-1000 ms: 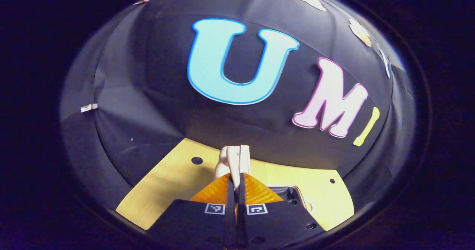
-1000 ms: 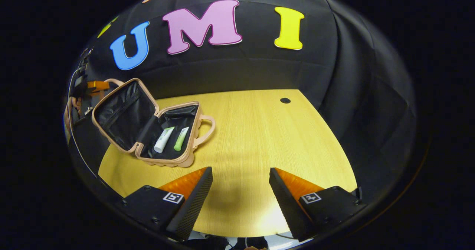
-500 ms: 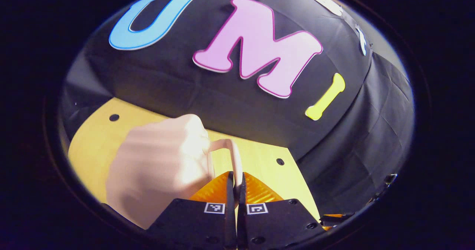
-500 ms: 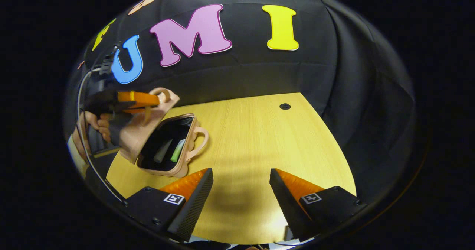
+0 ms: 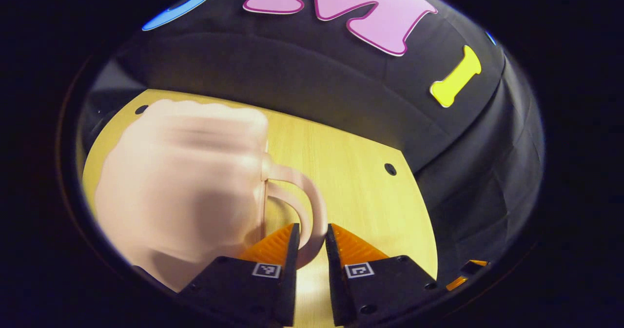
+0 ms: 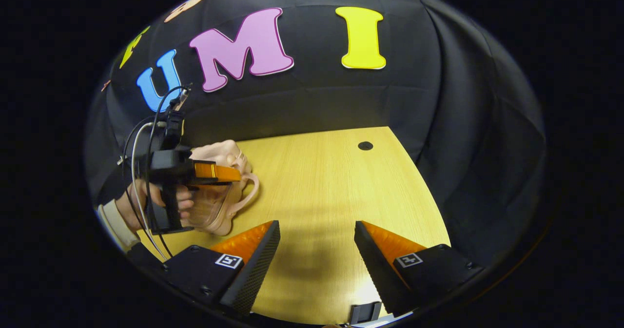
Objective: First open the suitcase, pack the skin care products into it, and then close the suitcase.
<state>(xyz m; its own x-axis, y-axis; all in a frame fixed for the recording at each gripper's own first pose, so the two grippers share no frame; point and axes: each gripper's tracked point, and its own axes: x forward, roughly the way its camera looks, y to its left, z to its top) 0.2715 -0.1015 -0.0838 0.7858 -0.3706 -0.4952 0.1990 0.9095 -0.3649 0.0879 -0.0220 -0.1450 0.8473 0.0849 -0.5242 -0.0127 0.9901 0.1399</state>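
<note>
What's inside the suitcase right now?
Cannot be seen: the suitcase looks shut on the table, its lid down, so the shell covers the inside. The left gripper straddles its handle.

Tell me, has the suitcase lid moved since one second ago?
Yes. In the right gripper view the lid has swung down from upright onto the suitcase base, which stays on the table; the left gripper is at its handle.

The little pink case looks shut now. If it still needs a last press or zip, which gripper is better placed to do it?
Probably the left. The left gripper sits right at the suitcase, its fingers slightly apart around the handle. The right gripper hangs open above bare table, well away from the suitcase.
</note>
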